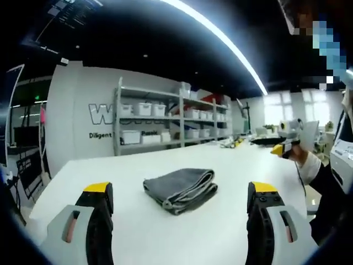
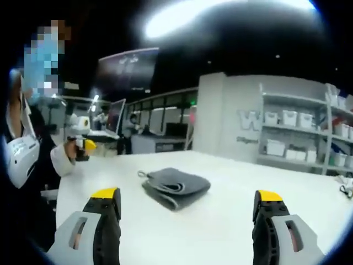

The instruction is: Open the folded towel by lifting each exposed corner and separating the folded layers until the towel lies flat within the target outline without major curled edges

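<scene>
Indoors, a white desk [image 1: 231, 165] fronts shelving [image 1: 165, 124]; the grey towel [image 1: 181, 189] lies folded, both grippers' fingers apart.

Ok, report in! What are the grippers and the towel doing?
Left gripper open, right gripper open, both empty. Towel folded on table, untouched. Nothing in the way.

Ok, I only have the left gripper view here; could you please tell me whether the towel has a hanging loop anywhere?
Observer: Yes, the right gripper view shows a small loop at one corner of the folded towel, on that view's left side.
Operator: Thank you. And is the right tool open?
Observer: Yes, the right tool has its jaws wide apart and holds nothing.
</scene>
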Action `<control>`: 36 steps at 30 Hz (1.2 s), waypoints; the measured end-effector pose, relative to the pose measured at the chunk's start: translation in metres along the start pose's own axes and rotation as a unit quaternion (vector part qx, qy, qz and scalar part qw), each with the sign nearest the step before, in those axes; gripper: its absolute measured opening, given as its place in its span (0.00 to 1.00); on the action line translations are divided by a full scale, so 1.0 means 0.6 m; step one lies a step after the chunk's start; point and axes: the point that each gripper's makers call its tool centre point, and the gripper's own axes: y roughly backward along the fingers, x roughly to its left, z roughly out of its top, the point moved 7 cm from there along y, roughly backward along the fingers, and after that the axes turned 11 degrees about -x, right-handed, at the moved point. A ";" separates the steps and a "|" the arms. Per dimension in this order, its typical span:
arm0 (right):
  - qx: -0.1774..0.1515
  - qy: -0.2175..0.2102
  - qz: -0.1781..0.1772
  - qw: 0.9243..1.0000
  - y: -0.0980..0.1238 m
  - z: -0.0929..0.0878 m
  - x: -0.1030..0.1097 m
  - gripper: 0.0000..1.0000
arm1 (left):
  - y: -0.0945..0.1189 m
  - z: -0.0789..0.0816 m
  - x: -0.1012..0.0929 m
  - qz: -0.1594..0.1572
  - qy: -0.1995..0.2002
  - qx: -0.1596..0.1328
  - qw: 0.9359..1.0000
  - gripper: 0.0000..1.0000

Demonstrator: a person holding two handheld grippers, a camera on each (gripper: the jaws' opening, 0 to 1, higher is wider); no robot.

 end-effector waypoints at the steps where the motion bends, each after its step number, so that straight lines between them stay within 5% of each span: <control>1: 0.002 -0.003 0.001 1.000 -0.003 0.000 -0.002 0.99 | -0.002 -0.004 0.002 0.001 0.000 0.013 1.000 0.99; 12: 0.037 0.002 0.034 0.999 -0.027 -0.011 0.007 0.99 | -0.012 0.008 -0.008 -0.022 0.042 -0.015 0.999 0.99; 22: 0.045 0.016 0.048 0.998 -0.059 -0.007 0.000 0.99 | -0.032 -0.002 0.013 -0.004 -0.004 0.019 1.000 0.99; 36: 0.060 0.052 0.058 0.995 -0.095 -0.002 0.007 0.99 | -0.040 -0.002 0.050 0.012 -0.020 0.011 1.000 0.94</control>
